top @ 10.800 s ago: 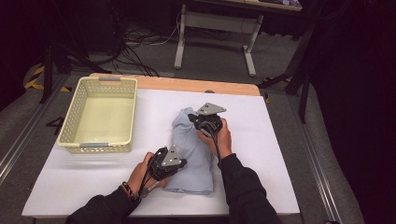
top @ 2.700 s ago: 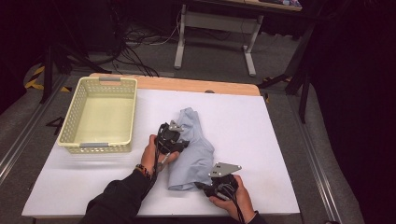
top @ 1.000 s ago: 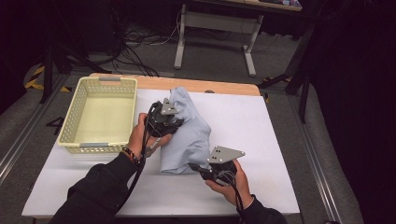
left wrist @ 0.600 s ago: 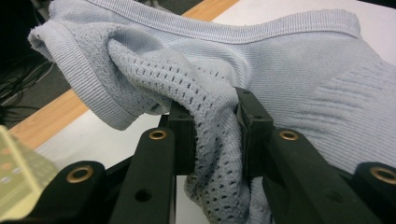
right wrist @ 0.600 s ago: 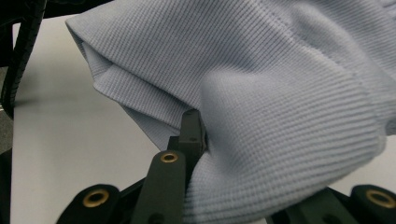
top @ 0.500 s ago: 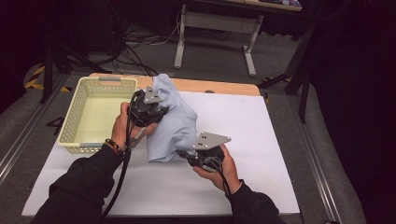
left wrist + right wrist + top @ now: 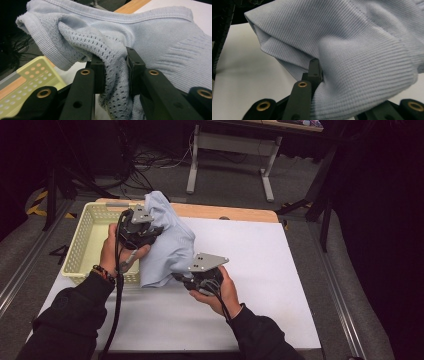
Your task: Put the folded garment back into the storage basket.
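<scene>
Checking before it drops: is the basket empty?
Empty as far as visible: the basket shows bare floor; the blue garment hangs beside it.

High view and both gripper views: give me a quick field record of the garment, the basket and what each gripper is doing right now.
garment: light blue knit garment, folded, lifted between the two grippers
left gripper: left gripper shut on the garment's upper end, over the basket's right wall
left grip detail: mesh fabric pinched between the fingers
right gripper: right gripper shut on the garment's lower end, above the table
basket: pale yellow basket at table's left; inside looks empty
</scene>
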### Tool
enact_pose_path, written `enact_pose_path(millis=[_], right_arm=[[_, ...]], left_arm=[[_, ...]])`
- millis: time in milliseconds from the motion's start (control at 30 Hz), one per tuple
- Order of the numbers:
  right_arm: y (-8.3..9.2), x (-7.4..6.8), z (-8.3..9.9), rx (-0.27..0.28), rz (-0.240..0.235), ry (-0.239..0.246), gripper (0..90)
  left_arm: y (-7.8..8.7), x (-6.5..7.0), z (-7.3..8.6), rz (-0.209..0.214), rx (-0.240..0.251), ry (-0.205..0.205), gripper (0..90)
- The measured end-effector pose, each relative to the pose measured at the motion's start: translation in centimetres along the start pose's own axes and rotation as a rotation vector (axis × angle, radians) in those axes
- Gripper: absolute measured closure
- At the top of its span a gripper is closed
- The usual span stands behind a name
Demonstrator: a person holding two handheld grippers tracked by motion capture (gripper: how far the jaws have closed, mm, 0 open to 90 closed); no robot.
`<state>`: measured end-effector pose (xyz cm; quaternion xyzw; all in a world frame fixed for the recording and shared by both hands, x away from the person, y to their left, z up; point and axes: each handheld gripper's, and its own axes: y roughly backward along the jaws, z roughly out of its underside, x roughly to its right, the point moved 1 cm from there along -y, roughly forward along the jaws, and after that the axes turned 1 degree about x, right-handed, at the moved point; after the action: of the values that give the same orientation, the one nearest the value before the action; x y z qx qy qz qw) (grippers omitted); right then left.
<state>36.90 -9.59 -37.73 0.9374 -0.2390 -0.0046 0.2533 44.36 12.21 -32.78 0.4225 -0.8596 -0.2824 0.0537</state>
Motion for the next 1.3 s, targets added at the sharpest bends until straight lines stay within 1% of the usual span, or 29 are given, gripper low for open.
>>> enact_pose_path(millis=[33, 100, 133, 167, 200, 300, 533, 633, 667, 733, 767, 800, 867, 933, 967, 1000, 1133, 1200, 1300], right_arm=[[-0.6, -0.1, -0.4, 0.004, -0.001, 0.005, 75.1], [-1.1, -0.1, -0.5, 0.009, -0.001, 0.003, 75.2], [-1.4, -0.1, -0.7, 0.01, -0.001, 0.002, 75.2], [-1.7, -0.2, -0.8, 0.009, -0.003, 0.001, 75.2], [-2.0, -0.2, -0.9, 0.01, -0.006, 0.002, 75.1], [-3.1, -0.4, -1.4, 0.011, -0.007, 0.006, 75.1], [-5.5, -0.4, -2.3, 0.014, -0.024, -0.012, 75.1], [-6.4, -0.5, -2.7, 0.016, -0.023, -0.013, 75.1], [-6.7, -0.5, -2.8, 0.017, -0.024, -0.016, 75.1], [-7.3, -0.5, -3.1, 0.017, -0.024, -0.015, 75.1], [-7.3, -0.5, -3.1, 0.017, -0.024, -0.015, 75.1], [-7.9, -0.5, -3.4, 0.018, -0.024, -0.019, 75.1], [-8.5, -0.6, -3.6, 0.016, -0.025, -0.017, 75.0], [-9.1, -0.6, -3.8, 0.015, -0.026, -0.017, 75.1], [-9.1, -0.6, -3.8, 0.015, -0.026, -0.017, 75.1], [-9.8, -0.7, -4.0, 0.012, -0.031, -0.02, 75.0], [-10.8, -0.8, -4.5, 0.004, -0.035, -0.022, 75.0], [-11.4, -0.9, -4.7, 0.003, -0.034, -0.021, 75.0], [-12.2, -1.0, -4.9, -0.007, -0.029, -0.014, 74.8]], left_arm=[[0.2, -0.5, 0.2, -0.005, 0.0, 0.004, 73.2], [0.5, -1.0, 0.4, -0.015, 0.001, 0.009, 73.2], [0.6, -1.3, 0.6, -0.018, 0.004, 0.018, 73.2], [0.8, -1.6, 0.7, -0.026, -0.001, 0.015, 73.2], [0.8, -1.8, 0.8, -0.029, 0.004, 0.024, 73.2], [1.0, -2.7, 1.2, -0.043, -0.003, 0.036, 73.2], [1.6, -4.8, 2.0, -0.072, -0.009, 0.062, 73.2], [1.7, -5.5, 2.3, -0.083, -0.01, 0.063, 73.2], [1.8, -5.7, 2.4, -0.088, -0.009, 0.072, 73.2], [2.0, -6.4, 2.6, -0.097, -0.018, 0.074, 73.3], [2.0, -6.4, 2.6, -0.097, -0.018, 0.074, 73.2], [2.1, -6.6, 2.8, -0.103, -0.019, 0.077, 73.3], [2.3, -7.3, 3.1, -0.108, -0.021, 0.09, 73.2], [2.4, -7.8, 3.3, -0.119, -0.028, 0.089, 73.3], [2.4, -7.8, 3.3, -0.119, -0.028, 0.089, 73.3], [2.6, -8.4, 3.6, -0.126, -0.029, 0.101, 73.2], [2.9, -9.2, 4.2, -0.14, -0.037, 0.116, 73.2], [3.0, -9.6, 4.5, -0.146, -0.035, 0.129, 73.2], [3.0, -10.3, 4.8, -0.159, -0.045, 0.13, 73.1]])
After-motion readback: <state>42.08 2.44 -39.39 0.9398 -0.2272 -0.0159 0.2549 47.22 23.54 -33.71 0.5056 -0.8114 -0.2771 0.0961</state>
